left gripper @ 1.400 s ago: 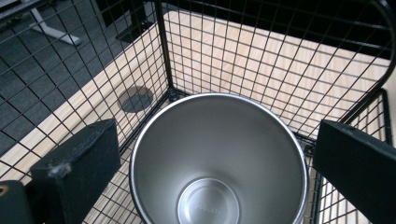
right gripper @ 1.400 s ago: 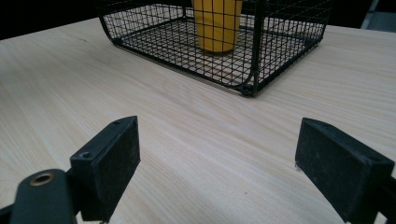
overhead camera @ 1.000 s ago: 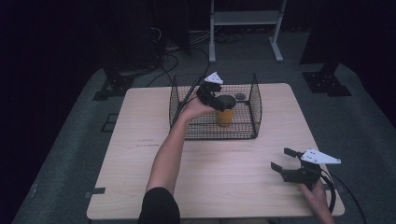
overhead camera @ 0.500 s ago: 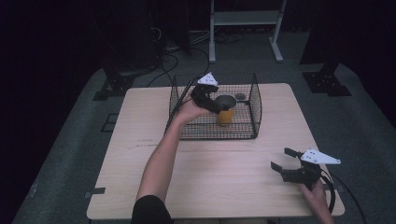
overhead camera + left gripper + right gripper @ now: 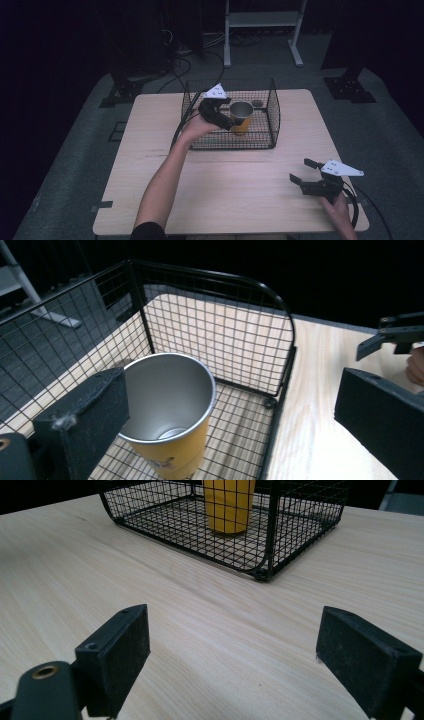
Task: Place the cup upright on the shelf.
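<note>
Yellow cup [image 5: 241, 116]: standing upright inside the wire basket [image 5: 272, 107] at the desk's [image 5: 225, 175] far side. I am holding the left tool [image 5: 231, 114] spread wide just beside its rim, not gripping. Right tool [image 5: 306, 171]: hovering spread over the near desk, well apart.
</note>
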